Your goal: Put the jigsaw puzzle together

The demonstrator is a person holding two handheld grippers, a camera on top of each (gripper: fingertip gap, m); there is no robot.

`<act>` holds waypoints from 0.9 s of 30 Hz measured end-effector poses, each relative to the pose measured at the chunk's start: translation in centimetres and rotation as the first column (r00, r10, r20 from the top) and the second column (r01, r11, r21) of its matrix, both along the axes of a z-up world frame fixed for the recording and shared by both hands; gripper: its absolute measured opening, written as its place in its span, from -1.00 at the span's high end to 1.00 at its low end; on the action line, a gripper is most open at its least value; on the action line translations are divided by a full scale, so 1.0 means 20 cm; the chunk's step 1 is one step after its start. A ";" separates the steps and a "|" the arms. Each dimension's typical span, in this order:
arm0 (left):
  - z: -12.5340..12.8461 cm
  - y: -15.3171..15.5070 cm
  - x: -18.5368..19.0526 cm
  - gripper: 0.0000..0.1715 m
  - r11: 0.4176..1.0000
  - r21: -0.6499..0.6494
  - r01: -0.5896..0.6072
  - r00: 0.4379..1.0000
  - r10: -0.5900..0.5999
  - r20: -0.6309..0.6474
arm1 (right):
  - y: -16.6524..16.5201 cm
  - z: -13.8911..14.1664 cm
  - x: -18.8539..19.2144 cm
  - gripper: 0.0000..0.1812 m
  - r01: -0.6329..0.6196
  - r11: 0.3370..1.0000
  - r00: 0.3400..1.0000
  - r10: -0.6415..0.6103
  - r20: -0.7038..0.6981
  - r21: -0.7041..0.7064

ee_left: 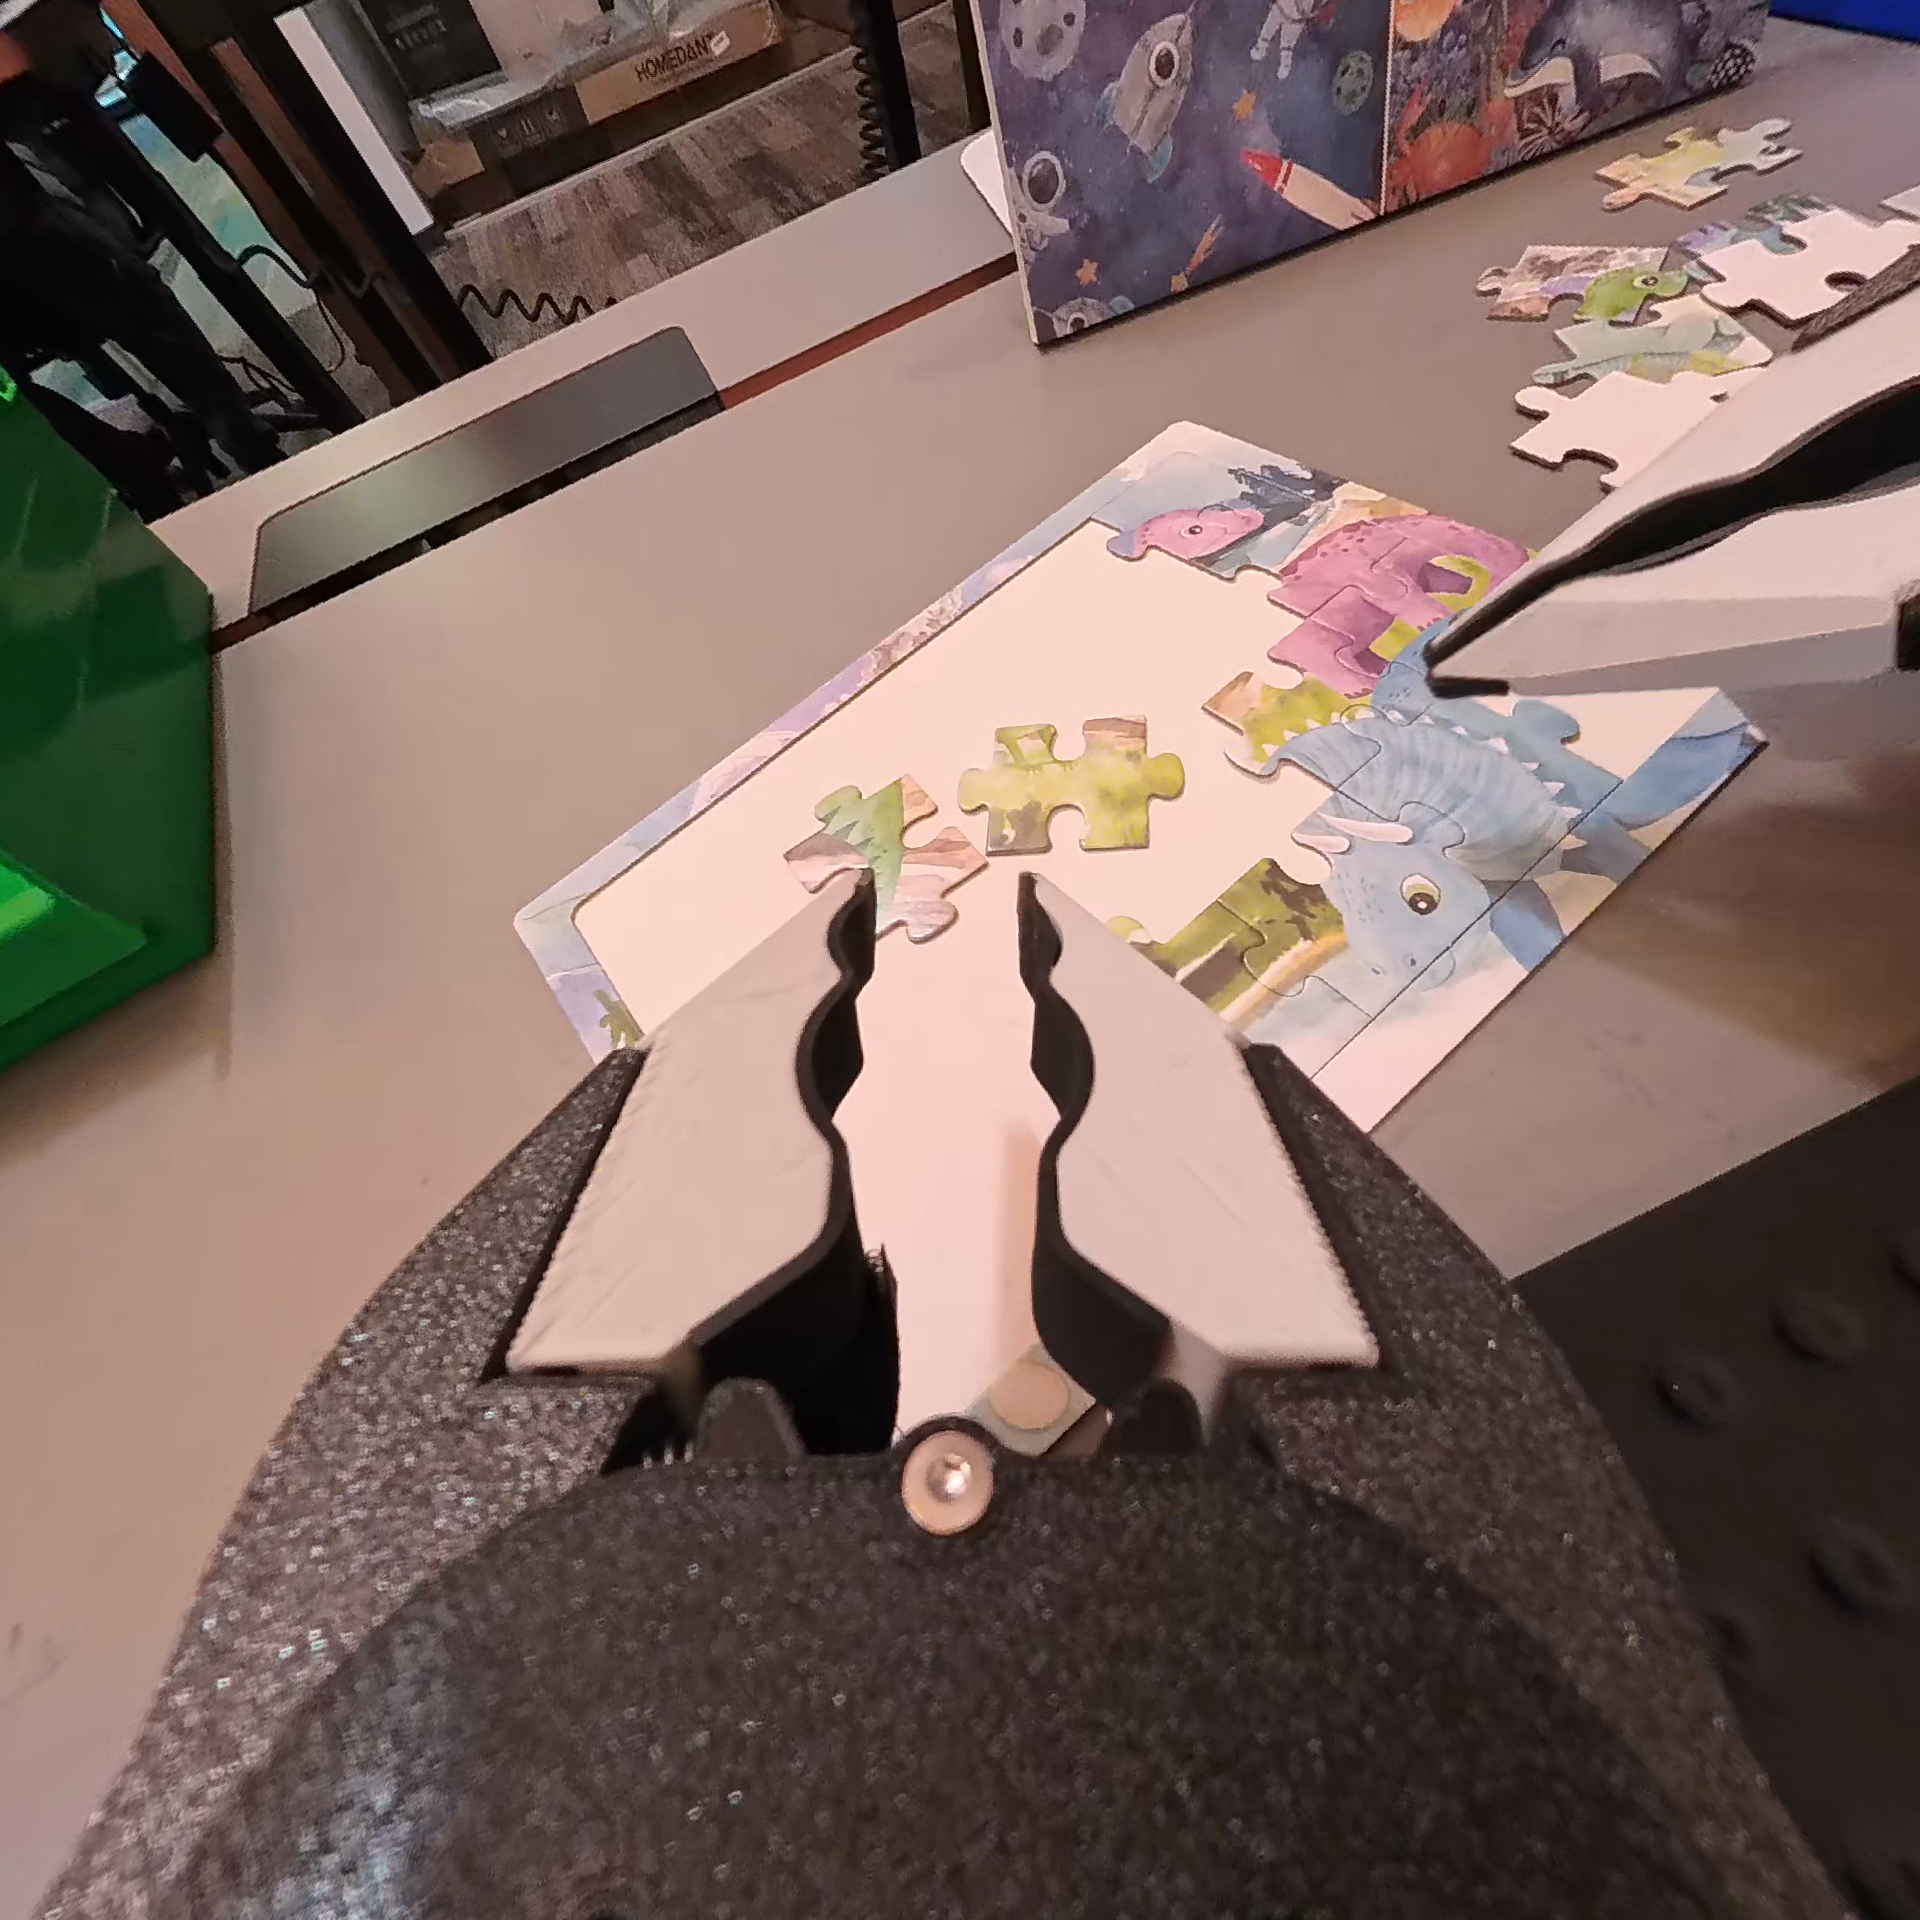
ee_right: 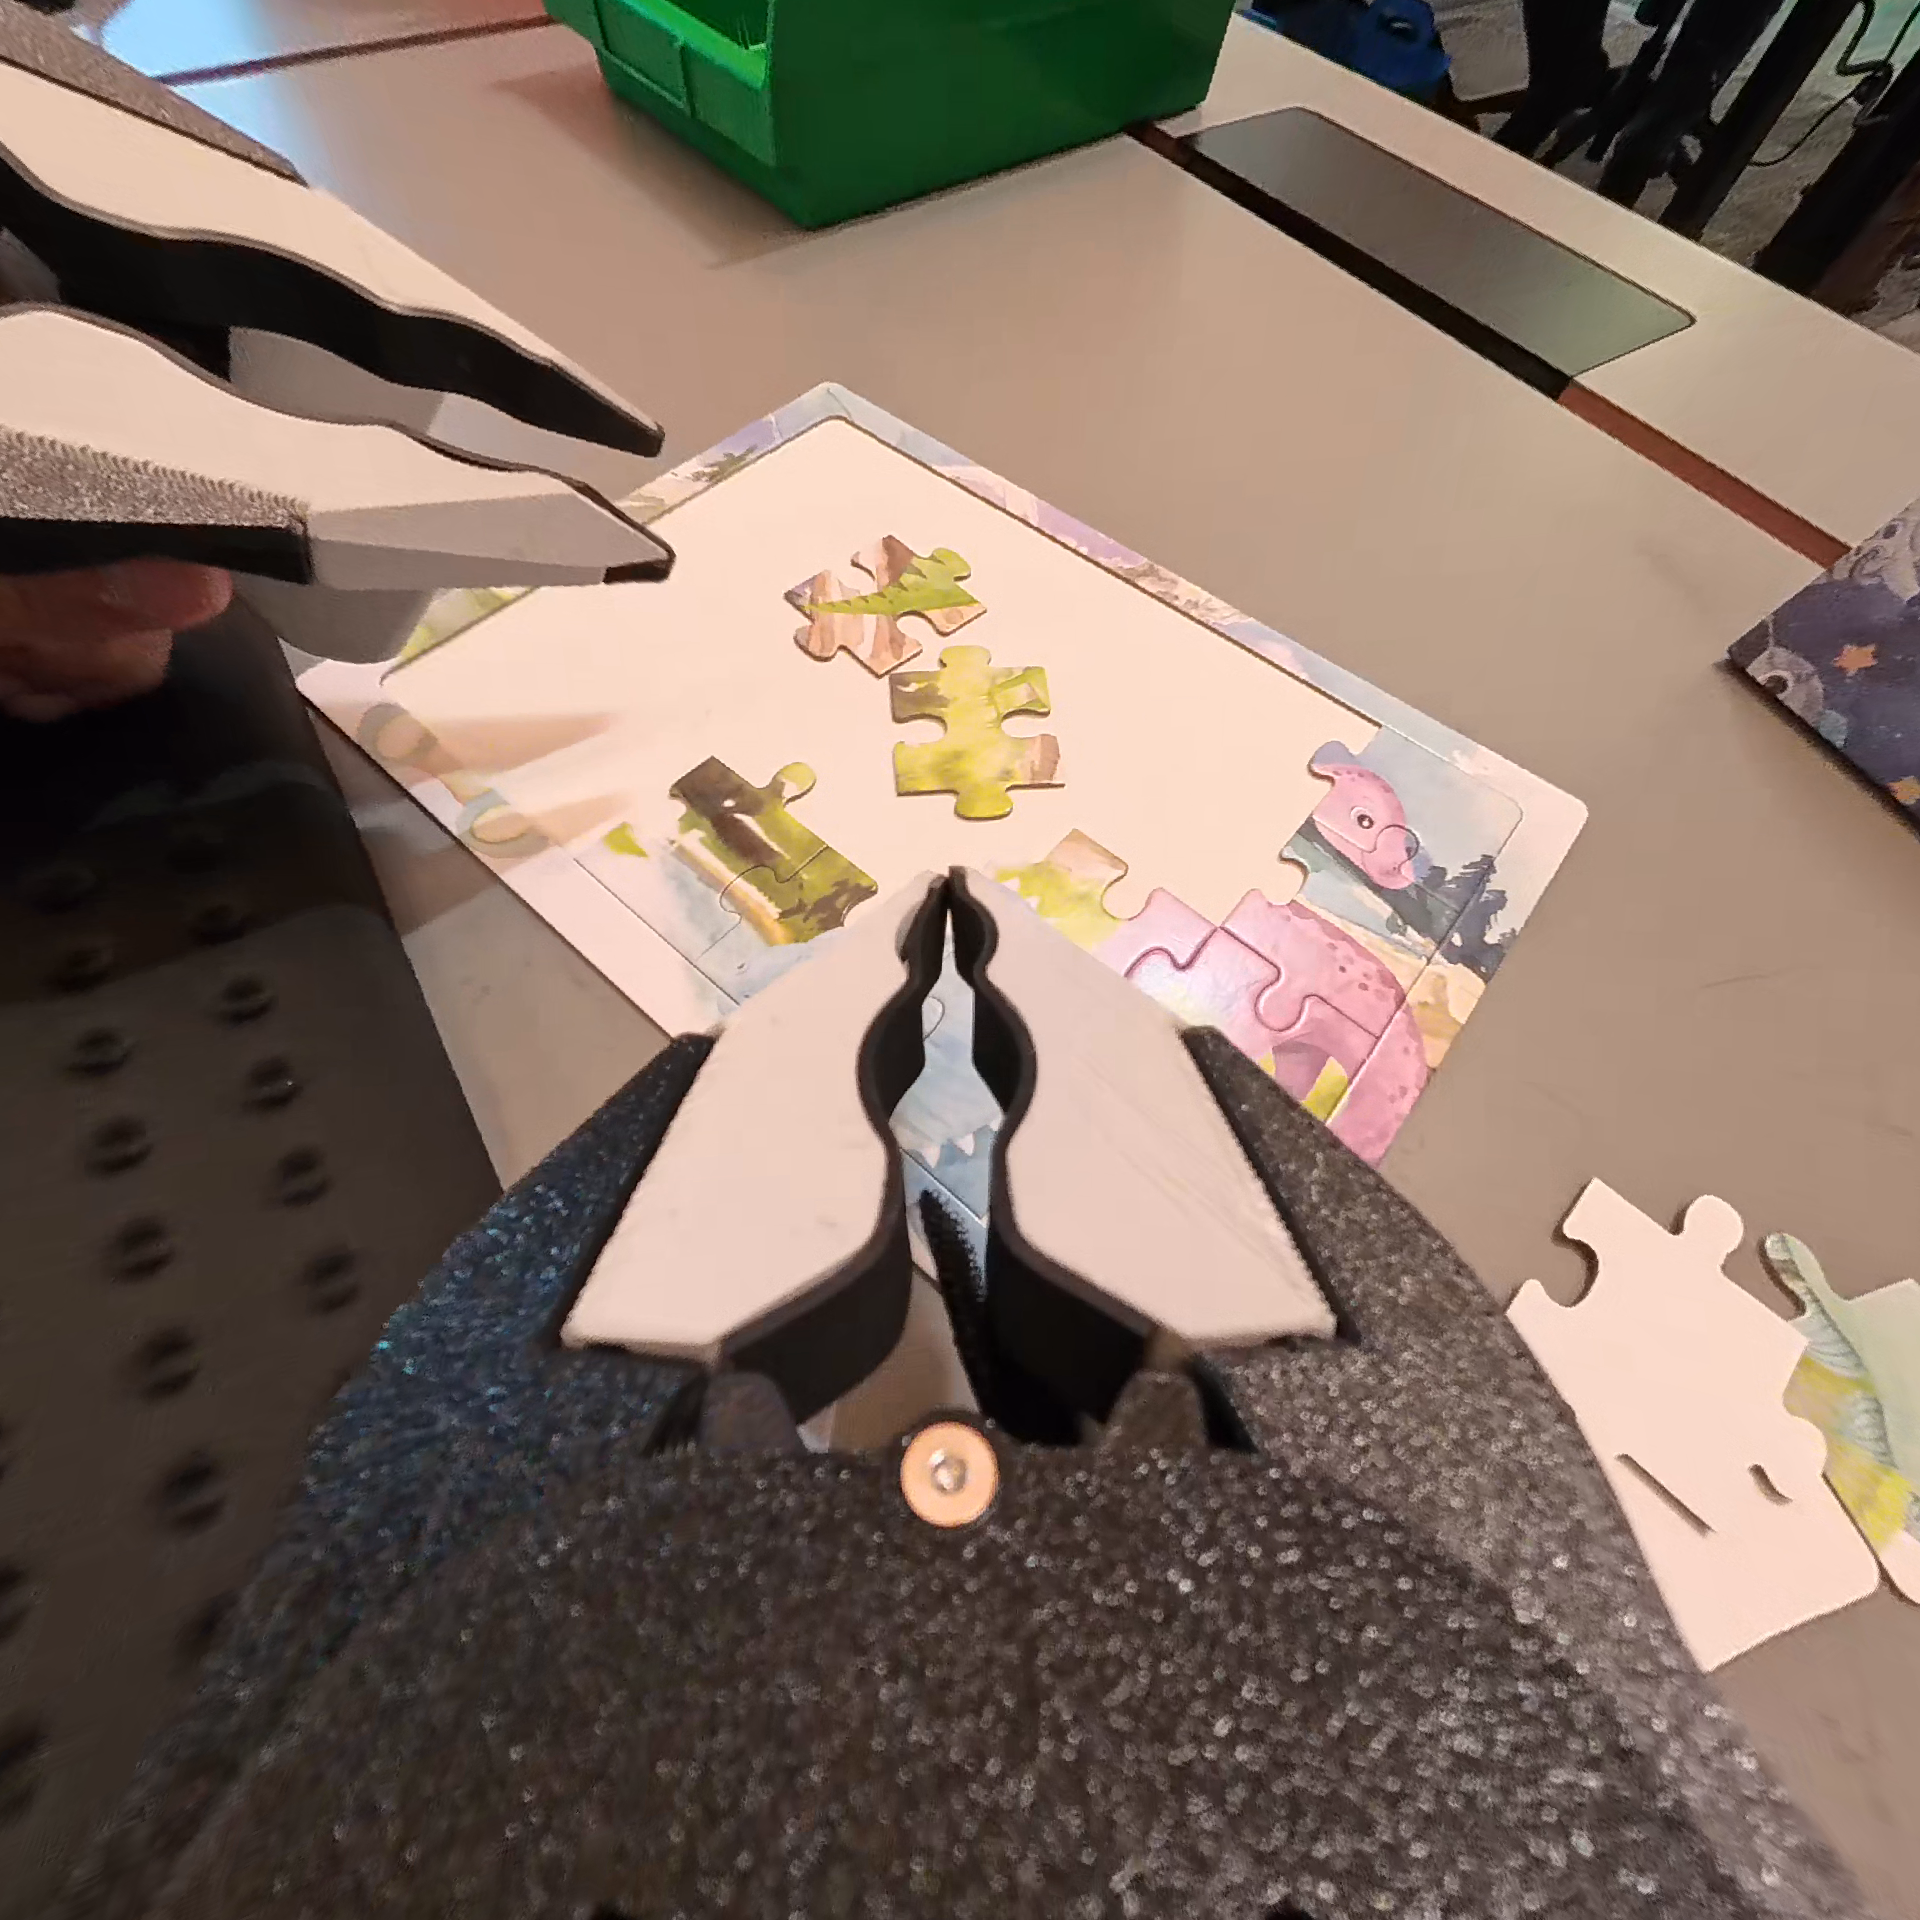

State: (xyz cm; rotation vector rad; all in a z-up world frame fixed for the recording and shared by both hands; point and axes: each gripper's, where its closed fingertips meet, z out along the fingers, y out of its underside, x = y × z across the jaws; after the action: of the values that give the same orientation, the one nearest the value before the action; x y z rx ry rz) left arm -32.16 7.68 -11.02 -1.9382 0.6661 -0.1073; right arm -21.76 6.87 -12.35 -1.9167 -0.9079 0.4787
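Left gripper [ee_left: 943,902] held parted, empty, above loose tree piece [ee_left: 888,858]; right gripper [ee_right: 948,883] closed, empty. Piece judged thin, light, stiff card lying flat; edge to be pinched.

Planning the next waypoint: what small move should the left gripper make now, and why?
Probably ease the left gripper down onto the loose tree piece and close. It is open and empty, the piece lies unjoined on the tray at its tips, and the right gripper is shut over the assembled section.
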 end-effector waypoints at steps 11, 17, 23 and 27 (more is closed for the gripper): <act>0.00 0.00 0.00 0.68 1.000 0.023 -0.007 0.999 0.008 -0.042 | -0.03 0.00 -0.01 1.00 -0.018 0.999 0.999 0.018 0.029 0.029; -0.01 0.01 -0.01 0.68 1.000 0.002 -0.020 0.999 0.020 -0.033 | -0.02 -0.04 -0.03 1.00 -0.031 0.999 0.999 0.032 0.015 -0.037; -0.01 0.01 -0.01 0.68 1.000 0.008 -0.023 0.999 0.023 -0.034 | -0.04 -0.05 -0.05 1.00 -0.056 0.998 0.998 0.058 0.030 -0.035; -0.01 0.01 -0.01 0.68 1.000 0.011 -0.017 0.999 0.017 -0.033 | -0.05 -0.08 -0.06 1.00 -0.072 0.996 0.995 0.075 0.065 -0.046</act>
State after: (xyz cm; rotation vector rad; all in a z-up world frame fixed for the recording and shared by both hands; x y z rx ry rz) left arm -32.32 7.80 -11.15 -1.9384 0.6708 -0.0611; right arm -23.01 5.89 -14.02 -1.9532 -1.0216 0.4841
